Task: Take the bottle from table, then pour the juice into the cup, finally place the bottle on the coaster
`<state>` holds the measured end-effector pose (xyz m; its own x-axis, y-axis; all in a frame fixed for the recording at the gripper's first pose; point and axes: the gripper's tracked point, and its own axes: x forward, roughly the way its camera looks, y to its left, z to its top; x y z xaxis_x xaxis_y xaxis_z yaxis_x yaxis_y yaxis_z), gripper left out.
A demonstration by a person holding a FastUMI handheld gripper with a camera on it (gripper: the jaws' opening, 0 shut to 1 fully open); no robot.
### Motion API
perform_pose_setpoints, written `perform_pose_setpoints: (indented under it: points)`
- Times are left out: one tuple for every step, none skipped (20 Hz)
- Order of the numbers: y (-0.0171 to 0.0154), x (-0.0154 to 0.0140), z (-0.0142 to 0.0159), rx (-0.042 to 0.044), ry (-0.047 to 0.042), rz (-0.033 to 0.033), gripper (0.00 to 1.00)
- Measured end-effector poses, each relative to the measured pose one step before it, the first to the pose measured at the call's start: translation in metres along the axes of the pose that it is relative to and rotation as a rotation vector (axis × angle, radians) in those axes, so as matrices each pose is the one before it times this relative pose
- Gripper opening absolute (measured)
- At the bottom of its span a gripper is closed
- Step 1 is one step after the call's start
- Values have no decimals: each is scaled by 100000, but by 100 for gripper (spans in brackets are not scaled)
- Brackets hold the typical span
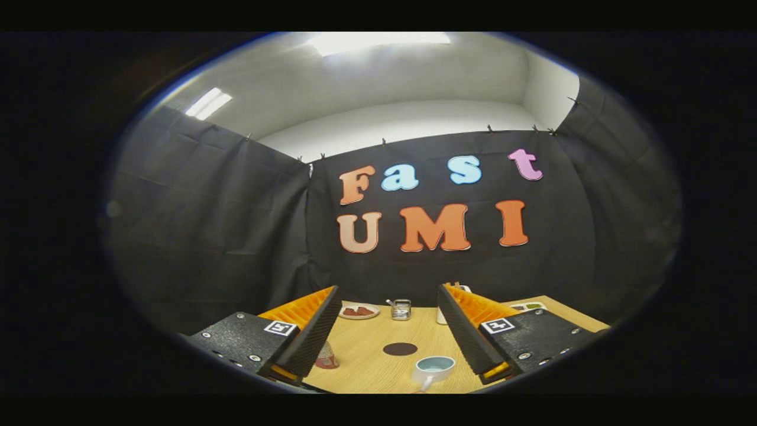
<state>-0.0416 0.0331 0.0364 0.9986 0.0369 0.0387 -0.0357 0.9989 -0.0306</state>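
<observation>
Gaping wide, ribbed orange fingers (389,299) frame a round dark coaster (400,349) and glossy cup (433,368).

Light is supplied from above by two ceiling panels (378,42), both blown out to plain white. The table (366,361) is evenly lit, with only soft shadows seen under things. The black cloth is left pretty dim. Heavy fisheye bending and softness are noticed toward the rim; small far-edge items are rendered blurry.
</observation>
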Motion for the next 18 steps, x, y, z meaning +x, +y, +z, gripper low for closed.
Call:
perform_pose_setpoints:
  points:
    - [316, -138, 89, -394, 624, 749, 97]
    - [217, -137, 111, -611, 262, 494, 97]
    - [207, -51, 281, -622, -314, 472, 97]
    - [240, -32, 173, -429, -363, 482, 97]
    - [348, -113, 75, -316, -261, 809, 97]
    - [428, -48, 77, -165, -249, 723, 97]
    - [412, -120, -111, 47, -283, 974, 97]
    - [549, -80, -187, -134, -89, 1433, 97]
    - [497, 54, -381, -316, 346, 1098, 97]
    - [455, 83, -502, -676, 666, 1245, 97]
    - [301, 159, -454, -918, 448, 742, 97]
    - [274, 164, -320, -1221, 266, 425, 97]
    - [127, 186, -457, -879, 465, 212, 97]
    - [300, 255, -627, -168, 623, 483, 97]
    - [573, 94, -767, 209, 927, 898, 97]
    - [411, 121, -845, 535, 1024, 920, 97]
    - [436, 102, -661, 159, 561, 986, 97]
    - [207, 191, -691, -408, 416, 174, 97]
